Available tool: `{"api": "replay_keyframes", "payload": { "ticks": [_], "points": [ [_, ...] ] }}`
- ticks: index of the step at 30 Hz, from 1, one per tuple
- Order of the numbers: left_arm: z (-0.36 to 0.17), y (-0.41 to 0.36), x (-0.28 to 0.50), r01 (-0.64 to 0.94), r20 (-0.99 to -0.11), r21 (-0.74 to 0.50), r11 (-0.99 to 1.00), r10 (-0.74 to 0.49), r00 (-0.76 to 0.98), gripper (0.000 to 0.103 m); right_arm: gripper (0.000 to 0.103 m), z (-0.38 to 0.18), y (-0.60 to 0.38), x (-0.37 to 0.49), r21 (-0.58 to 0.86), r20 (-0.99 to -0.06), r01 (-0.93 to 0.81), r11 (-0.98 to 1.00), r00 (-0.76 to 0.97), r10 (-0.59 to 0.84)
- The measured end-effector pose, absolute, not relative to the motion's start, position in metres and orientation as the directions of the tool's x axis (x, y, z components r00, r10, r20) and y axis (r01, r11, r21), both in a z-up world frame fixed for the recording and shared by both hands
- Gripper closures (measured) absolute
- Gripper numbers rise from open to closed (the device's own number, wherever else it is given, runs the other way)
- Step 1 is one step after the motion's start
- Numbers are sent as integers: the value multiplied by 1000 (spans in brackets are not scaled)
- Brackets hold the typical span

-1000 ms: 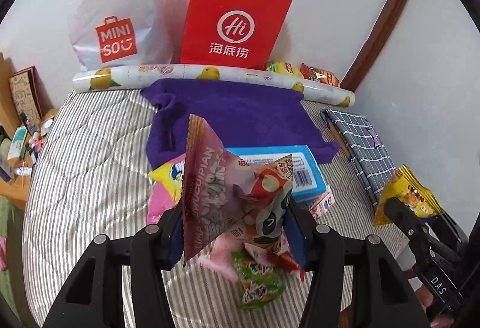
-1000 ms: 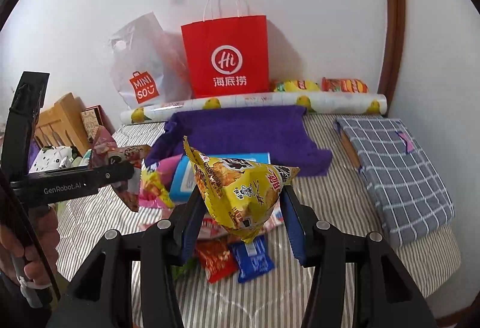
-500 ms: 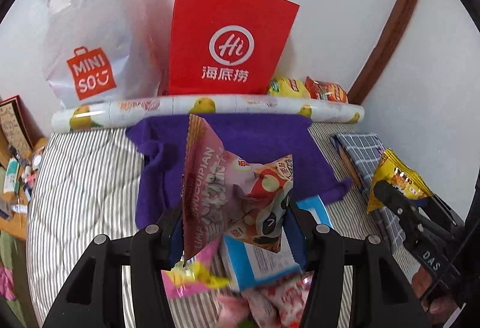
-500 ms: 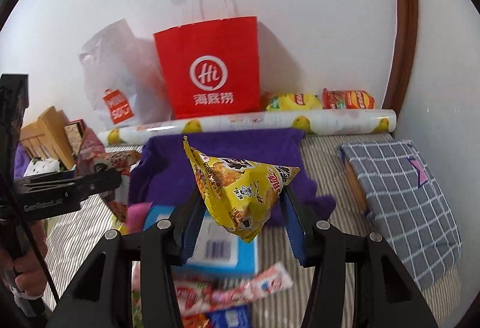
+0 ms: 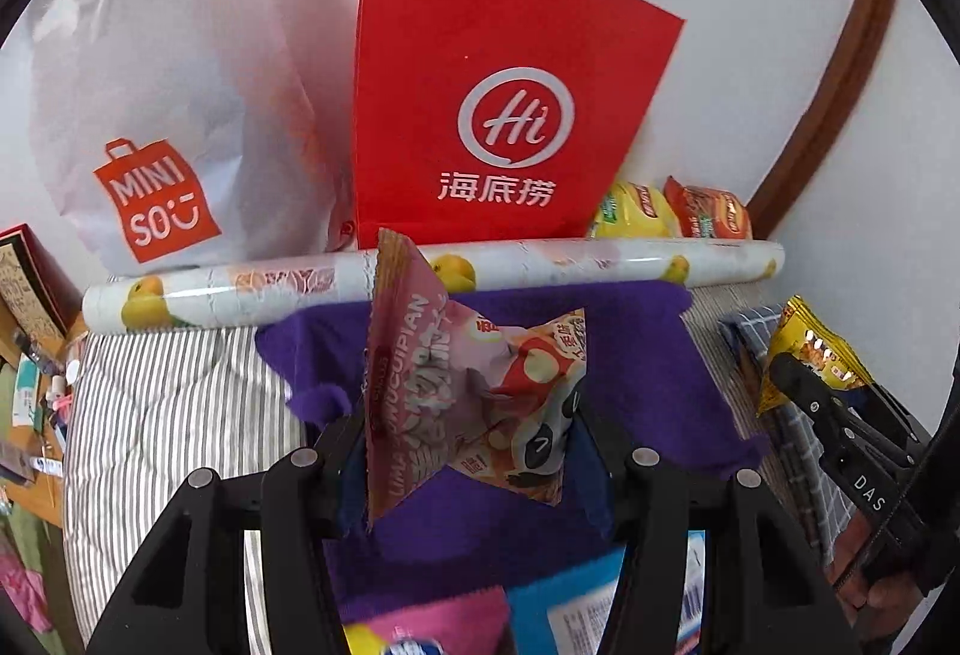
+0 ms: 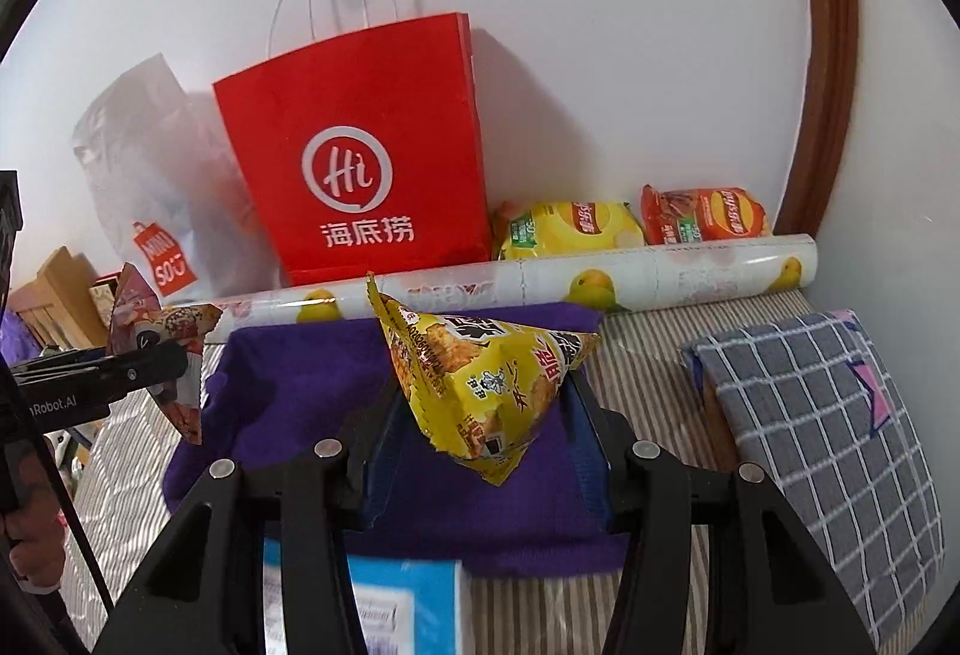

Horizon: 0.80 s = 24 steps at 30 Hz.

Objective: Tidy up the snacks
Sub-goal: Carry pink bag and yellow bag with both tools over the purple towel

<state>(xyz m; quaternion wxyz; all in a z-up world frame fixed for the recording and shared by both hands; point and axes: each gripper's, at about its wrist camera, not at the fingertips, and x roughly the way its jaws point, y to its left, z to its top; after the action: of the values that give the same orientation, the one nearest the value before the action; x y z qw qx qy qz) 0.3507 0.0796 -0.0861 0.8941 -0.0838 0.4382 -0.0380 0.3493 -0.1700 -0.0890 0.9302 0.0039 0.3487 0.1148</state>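
Left wrist view: pink snack bag (image 5: 474, 391) at frame centre, pinched between the fingers of the left claw (image 5: 468, 451), raised above a purple towel (image 5: 648, 373) on the striped bed (image 5: 174, 403). Behind it, across the middle of the frame, a fruit-printed roll (image 5: 540, 265); above that a red paper bag (image 5: 498, 103) upright against the wall, a white Miniso bag (image 5: 156, 115) at upper left. At right, beside the red bag, a yellow chip bag (image 5: 636, 211) and a red chip bag (image 5: 708, 214) behind the roll. At lower edge, a blue box (image 5: 558, 613) and more wrappers, partly cut off. At far right, the right claw (image 5: 798, 373) clamped on a yellow snack bag (image 5: 810, 349).

Right wrist view: same yellow snack bag (image 6: 480, 385) at frame centre, squeezed between the right claw's (image 6: 480, 415) fingers, above the purple towel (image 6: 288, 385). Red paper bag (image 6: 366, 157) directly behind, roll (image 6: 660, 271) and both chip bags to its right. Grey checked cushion (image 6: 828, 433) at lower right. At left edge, left claw (image 6: 156, 361) gripping the pink bag (image 6: 162, 331).
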Motion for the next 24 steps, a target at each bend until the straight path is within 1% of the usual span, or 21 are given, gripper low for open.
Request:
{"api": "replay_keyframes", "payload": {
  "ticks": [6,9,12,18,24],
  "points": [
    [-103,93,374,-34,-786,-184,982,-127,605,49,53,-98,-162,381,83,-651,-222,972,726,221],
    [-117,104,384,-61,-798,-214,975,-139,587,49,53,-107,-157,395,78,-661,-230,970,716,223],
    [-131,110,393,-72,-812,-235,969,-155,563,49,53,-117,-150,408,76,-677,-236,969,701,224],
    [-149,111,402,-76,-832,-230,970,-156,532,49,53,-144,-143,422,81,-718,-262,962,654,238],
    [-165,108,406,-71,-856,-229,971,-167,489,49,53,-167,-150,427,84,-753,-233,969,622,215]
  ]
}}
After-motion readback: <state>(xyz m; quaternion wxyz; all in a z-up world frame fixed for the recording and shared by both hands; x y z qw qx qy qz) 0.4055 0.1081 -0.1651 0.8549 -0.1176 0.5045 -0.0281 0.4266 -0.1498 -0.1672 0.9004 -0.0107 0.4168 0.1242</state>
